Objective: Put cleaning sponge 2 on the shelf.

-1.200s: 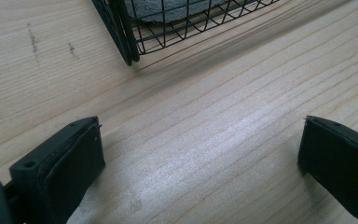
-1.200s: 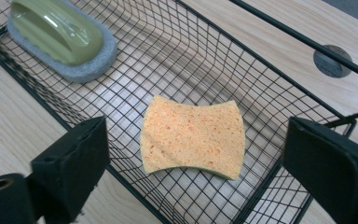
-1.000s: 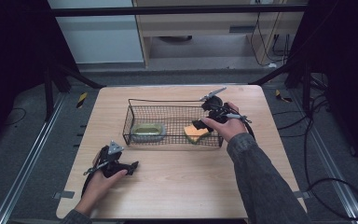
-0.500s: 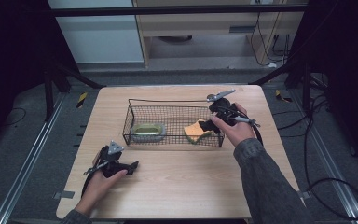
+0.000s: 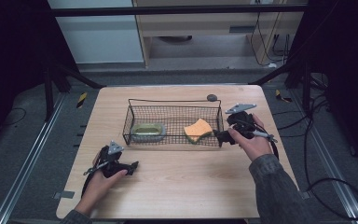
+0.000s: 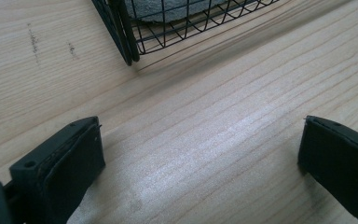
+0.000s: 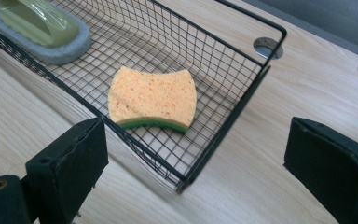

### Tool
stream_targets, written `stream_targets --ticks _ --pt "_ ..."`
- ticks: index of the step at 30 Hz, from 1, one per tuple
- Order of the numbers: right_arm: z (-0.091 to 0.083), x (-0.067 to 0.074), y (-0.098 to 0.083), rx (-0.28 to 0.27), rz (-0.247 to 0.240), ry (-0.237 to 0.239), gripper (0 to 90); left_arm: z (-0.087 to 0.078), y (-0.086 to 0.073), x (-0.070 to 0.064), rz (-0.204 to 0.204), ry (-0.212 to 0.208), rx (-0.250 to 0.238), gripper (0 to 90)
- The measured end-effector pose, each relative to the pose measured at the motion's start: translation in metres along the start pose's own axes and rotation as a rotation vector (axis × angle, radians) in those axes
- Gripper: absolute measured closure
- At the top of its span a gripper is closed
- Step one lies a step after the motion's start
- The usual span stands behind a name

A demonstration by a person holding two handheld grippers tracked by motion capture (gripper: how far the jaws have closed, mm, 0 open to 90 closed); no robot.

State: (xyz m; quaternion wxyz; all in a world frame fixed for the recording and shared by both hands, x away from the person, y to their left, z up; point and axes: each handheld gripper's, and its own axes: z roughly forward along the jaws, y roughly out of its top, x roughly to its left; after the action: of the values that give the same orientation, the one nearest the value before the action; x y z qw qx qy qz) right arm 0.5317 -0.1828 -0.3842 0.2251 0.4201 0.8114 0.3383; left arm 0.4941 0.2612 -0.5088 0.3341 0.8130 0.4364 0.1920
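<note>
Both grippers' fingers (image 7: pixel 65 172) spread wide, holding nothing.

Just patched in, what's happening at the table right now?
A person holds a gripper in each hand at a wooden table. The right gripper is open and empty, just outside the right end of a black wire basket. An orange-and-green sponge lies in that end of the basket; a scrub pad with a green handle sits at the other end. The left gripper rests open on the table, nearer the person, holding nothing.
</note>
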Motion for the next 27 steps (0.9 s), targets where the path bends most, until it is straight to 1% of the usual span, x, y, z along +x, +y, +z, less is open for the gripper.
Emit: stream_targets --ticks 7,8,9,14,16,17,24,25,27 --pt "-0.007 -0.009 -0.026 -0.01 0.034 -0.01 7.2 0.0 0.0 0.0 0.0 0.0 0.0 0.0" --pt "-0.007 -0.009 -0.026 -0.01 0.034 -0.01 7.2 0.0 0.0 0.0 0.0 0.0 0.0 0.0" --pt "-0.008 -0.011 -0.033 -0.008 0.041 -0.018 7.3 0.0 0.0 0.0 0.0 0.0 0.0 0.0" --pt "-0.007 -0.016 -0.051 0.003 0.063 -0.031 7.8 0.0 0.0 0.0 0.0 0.0 0.0 0.0" --pt "-0.007 -0.016 -0.055 0.005 0.068 -0.03 7.9 0.0 0.0 0.0 0.0 0.0 0.0 0.0" --pt "-0.006 -0.017 -0.06 0.009 0.074 -0.029 7.9 0.0 0.0 0.0 0.0 0.0 0.0 0.0" --pt "0.002 -0.02 -0.078 0.029 0.104 -0.025 8.7 0.0 0.0 0.0 0.0 0.0 0.0 0.0" --pt "0.003 -0.02 -0.081 0.035 0.111 -0.019 8.7 0.0 0.0 0.0 0.0 0.0 0.0 0.0" --pt "0.007 -0.02 -0.085 0.046 0.112 -0.021 8.9 0.0 0.0 0.0 0.0 0.0 -0.001 0.0"
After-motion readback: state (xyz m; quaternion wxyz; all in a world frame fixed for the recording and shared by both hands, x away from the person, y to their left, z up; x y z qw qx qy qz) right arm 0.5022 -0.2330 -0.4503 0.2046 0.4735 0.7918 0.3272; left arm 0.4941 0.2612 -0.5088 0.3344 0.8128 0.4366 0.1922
